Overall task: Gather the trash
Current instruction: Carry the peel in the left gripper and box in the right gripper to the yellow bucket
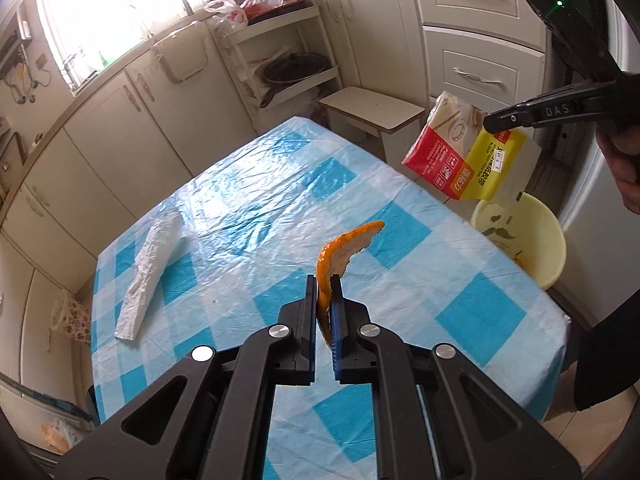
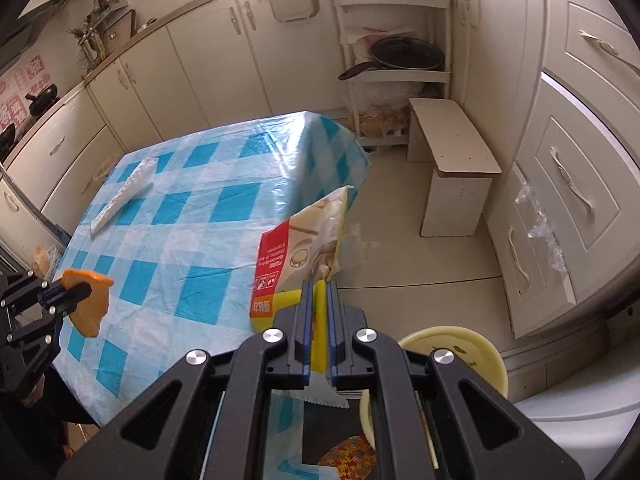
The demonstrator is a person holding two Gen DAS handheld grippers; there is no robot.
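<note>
Left gripper jaws pinch orange peel above the tabletop; right gripper jaws clamp an empty snack wrapper near the yellow bin, apparently the drop point.

I read "DAS" in pale letters on the right gripper, upper right of my left view. The snack wrapper carries print I cannot make out.

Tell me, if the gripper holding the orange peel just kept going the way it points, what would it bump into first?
Most likely the checked tablecloth. The left gripper, shut on the orange peel, points down toward bare cloth in the middle of the table. The white paper towel lies off to its left. Depth is hard to judge in this view.
</note>
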